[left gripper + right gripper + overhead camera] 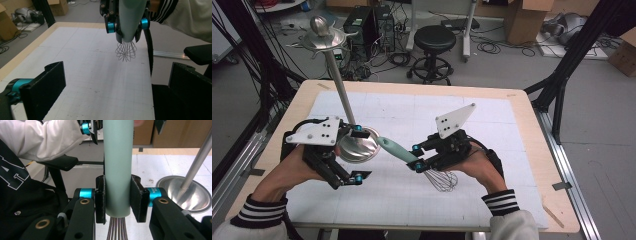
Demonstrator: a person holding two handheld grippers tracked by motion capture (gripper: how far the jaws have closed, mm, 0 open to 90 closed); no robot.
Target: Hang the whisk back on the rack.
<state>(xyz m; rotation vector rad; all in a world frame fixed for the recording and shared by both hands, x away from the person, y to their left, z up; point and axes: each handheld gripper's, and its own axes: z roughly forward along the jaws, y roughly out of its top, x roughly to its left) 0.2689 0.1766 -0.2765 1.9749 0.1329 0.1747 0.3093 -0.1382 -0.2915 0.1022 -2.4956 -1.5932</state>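
Observation:
A whisk with a pale green handle (394, 148) and a wire head (442, 180) hangs tilted over the white mat. My right gripper (417, 157) is shut on the handle just above the wires, and its own view shows the pads (138, 198) pressing both sides of the handle (117, 170). My left gripper (358, 155) stands open at the left with nothing between its jaws. It faces the whisk (126, 51), with bare mat between its pads (47, 87). A metal utensil stand's round base (362, 150) lies beside the left gripper's far jaw.
The stand's pole (341, 87) rises slanting to a hooked top disc (322, 39). The wooden table (532, 150) carries a white grid mat (412, 110). A black stool (434, 40), computer cases, cables and cardboard boxes stand on the floor beyond the far edge.

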